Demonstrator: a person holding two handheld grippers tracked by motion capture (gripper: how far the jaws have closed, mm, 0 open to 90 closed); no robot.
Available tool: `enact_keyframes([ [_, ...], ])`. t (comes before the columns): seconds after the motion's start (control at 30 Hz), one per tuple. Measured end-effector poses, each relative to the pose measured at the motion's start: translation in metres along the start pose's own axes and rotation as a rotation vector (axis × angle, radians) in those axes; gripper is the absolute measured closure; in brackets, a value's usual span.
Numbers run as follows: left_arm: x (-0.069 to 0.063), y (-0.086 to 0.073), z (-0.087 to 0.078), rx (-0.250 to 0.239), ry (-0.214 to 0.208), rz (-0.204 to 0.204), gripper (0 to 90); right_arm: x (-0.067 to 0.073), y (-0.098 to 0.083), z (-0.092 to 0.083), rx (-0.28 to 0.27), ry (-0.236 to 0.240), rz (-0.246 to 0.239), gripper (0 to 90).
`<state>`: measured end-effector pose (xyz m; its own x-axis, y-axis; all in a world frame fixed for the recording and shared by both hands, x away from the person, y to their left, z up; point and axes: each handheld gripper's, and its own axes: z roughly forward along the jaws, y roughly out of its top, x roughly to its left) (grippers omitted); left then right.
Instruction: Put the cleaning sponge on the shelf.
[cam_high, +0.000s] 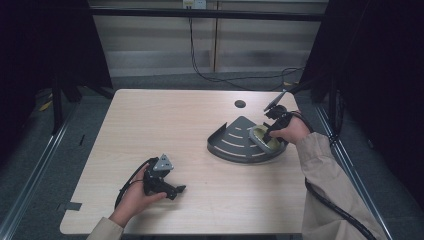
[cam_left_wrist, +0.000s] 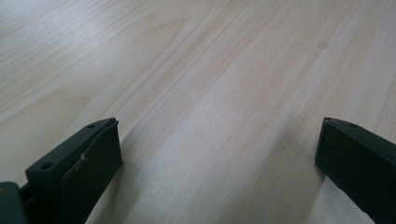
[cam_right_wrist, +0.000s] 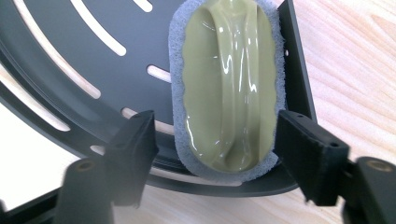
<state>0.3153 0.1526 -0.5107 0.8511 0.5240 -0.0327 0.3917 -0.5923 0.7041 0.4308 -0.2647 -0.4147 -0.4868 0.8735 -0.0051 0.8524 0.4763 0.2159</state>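
Right gripper view: scrubber (cam_right_wrist: 229, 88) in slotted tray (cam_right_wrist: 70, 70).

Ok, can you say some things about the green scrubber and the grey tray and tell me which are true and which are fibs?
1. The green scrubber lies in the grey slotted tray. True.
2. The right hand-held gripper is squeezing the scrubber tight. False: its jaws are open, one on each side of it.
3. The left hand-held gripper is open over bare table. True.
4. The tray sits at the person's left. False: it is at the right, by the right hand.
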Motion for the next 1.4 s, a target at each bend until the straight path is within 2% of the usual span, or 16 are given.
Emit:
enact_keyframes([
  [0.33,0.0,0.0,0.0,0.0,0.0,0.0,0.0,0.003,-0.002,-0.006,-0.005,-0.001,0.006,19.0],
  [1.03,0.0,0.0,0.0,0.0,0.001,0.0,0.0,0.009,-0.02,-0.017,-0.006,0.036,-0.011,18.1],
  [1.4,0.0,0.0,0.0,-0.004,0.001,-0.001,0.0,0.018,-0.03,-0.026,-0.017,0.058,-0.031,18.0],
])
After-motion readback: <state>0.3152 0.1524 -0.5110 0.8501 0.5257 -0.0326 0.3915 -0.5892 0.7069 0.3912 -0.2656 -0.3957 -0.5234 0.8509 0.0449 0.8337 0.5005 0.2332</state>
